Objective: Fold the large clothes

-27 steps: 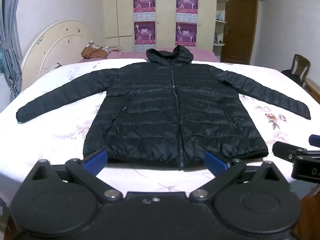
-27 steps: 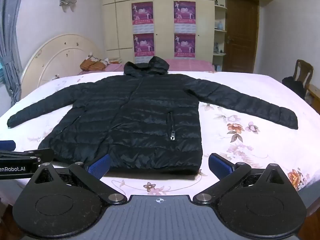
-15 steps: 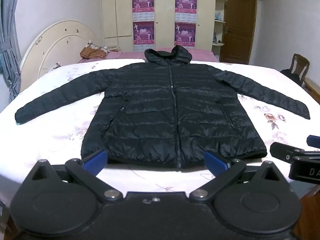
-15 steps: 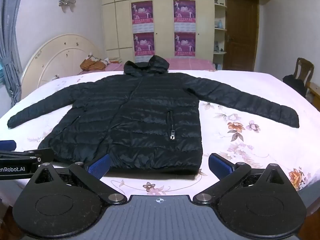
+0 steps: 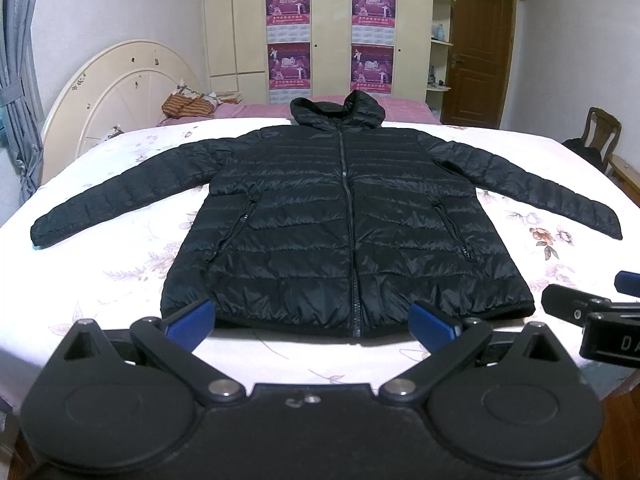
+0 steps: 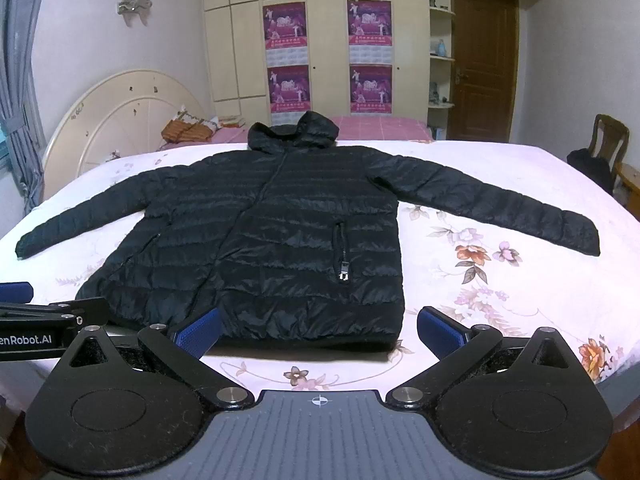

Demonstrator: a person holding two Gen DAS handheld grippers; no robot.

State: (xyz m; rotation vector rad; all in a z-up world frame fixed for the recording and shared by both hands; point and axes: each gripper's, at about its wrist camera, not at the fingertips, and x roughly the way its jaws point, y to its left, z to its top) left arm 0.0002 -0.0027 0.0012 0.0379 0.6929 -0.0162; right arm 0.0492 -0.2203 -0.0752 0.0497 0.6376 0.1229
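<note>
While the black puffer jacket [image 5: 344, 232] lies flat and face up on the bed [image 5: 132, 248], both tongs wait at the near edge with nothing between their tips. The jacket is zipped, its hood [image 5: 338, 111] points to the far side of the bed, and both sleeves are stretched out to the sides. Its hem is the part nearest to the cameras.

The left gripper [image 5: 312, 320] has its blue pads spread wide, and they stand just before the hem, about at the middle of the jacket. They do not touch the cloth. The right gripper [image 6: 320, 330] is spread wide as well, before the right corner of the hem, and it is also apart from the cloth.

Behind the bed stand a round cream headboard [image 6: 120, 120], a wardrobe [image 6: 320, 40] with purple posters and a brown door [image 6: 482, 64].
</note>
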